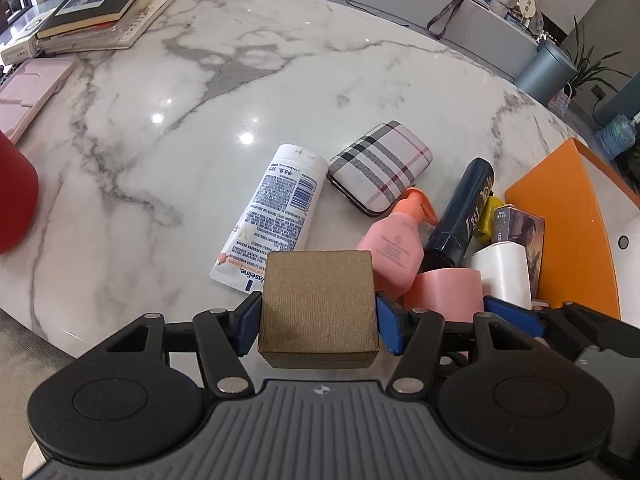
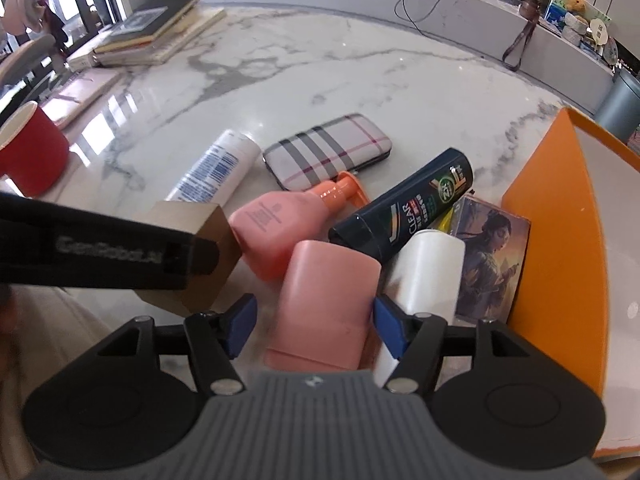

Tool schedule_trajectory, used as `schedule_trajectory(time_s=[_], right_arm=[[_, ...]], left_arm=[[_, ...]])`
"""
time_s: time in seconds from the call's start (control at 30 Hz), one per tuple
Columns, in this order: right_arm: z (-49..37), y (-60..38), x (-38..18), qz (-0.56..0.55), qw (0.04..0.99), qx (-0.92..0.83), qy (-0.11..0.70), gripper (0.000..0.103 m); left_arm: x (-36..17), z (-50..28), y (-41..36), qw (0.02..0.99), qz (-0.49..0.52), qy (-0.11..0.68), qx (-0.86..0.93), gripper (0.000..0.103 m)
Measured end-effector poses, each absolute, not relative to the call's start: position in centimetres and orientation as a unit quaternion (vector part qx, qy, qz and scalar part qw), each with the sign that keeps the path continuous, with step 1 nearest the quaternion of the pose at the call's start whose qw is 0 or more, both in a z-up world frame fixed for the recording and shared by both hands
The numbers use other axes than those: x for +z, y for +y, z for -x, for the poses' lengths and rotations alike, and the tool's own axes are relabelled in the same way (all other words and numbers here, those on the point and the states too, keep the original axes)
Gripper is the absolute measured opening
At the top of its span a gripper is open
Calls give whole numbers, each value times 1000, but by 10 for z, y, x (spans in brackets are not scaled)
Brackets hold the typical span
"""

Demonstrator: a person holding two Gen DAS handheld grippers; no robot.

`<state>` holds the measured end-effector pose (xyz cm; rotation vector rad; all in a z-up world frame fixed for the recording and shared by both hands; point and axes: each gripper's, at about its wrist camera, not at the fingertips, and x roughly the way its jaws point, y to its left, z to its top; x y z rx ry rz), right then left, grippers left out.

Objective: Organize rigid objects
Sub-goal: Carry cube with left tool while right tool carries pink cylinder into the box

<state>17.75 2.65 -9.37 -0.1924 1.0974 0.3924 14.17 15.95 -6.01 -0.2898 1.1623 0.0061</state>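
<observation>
Your left gripper (image 1: pixel 318 322) is clamped on a small brown square box (image 1: pixel 318 304); both blue pads (image 1: pixel 248 326) press flat against its sides, and the box sits raised off the marble table (image 1: pixel 200 120). From the right wrist view the same box (image 2: pixel 208 232) shows at the left, with the left gripper's black finger crossing in front of it.

Your right gripper (image 2: pixel 314 326) has its jaws spread around a pink flat container (image 2: pixel 324 304) that lies between them. The right pad (image 2: pixel 390 330) looks to be touching the container's edge, while a gap shows between the left pad and its side, so you are not squeezing it.

The rest of the clutter lies just ahead of you. A white Vaseline tube (image 1: pixel 272 216) rests on its side, with a plaid case (image 1: pixel 380 164) beside its cap end. A pink pump bottle (image 1: pixel 396 244) lies tipped over next to the box, and a dark CLEAR shampoo bottle (image 2: pixel 412 208) lies across behind it. A white cylinder (image 2: pixel 428 276) leans against your right pad, and a picture-printed box (image 2: pixel 492 256) stands just beyond it, against the orange box (image 2: pixel 560 240) at the right.

Far left, a red cup (image 2: pixel 32 156) stands near a stack of books (image 1: pixel 100 4).
</observation>
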Motion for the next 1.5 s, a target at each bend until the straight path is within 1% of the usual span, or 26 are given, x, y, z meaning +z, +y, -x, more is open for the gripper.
schedule_trajectory(time_s=[0.03,0.27,0.53,0.8,0.97,1.17,1.33,1.5], right_arm=[[-178,26,-95,89,833,180,516,58],[-176,21,-89,73,836,185,512,57],[-162,5,-62,50,853,205,478,57],[-150,-36,-20,1,880,216,422,57],[-151,-76,13,-34,900,207,383,57],[-160,-141,33,-54,918,160,359,57],[-173,-195,29,-55,919,118,372,57],[-192,-233,9,-43,908,92,406,57]], left_arm=[[-60,-141,160,826,137,547,3,67],[-62,-141,161,826,142,545,1,67],[-57,-139,160,829,145,539,6,67],[-25,-126,143,853,130,506,0,67],[19,-126,108,870,113,479,-38,67],[60,-149,51,871,117,465,-106,67],[62,-178,-10,859,101,478,-155,67],[36,-217,-67,841,69,509,-168,67]])
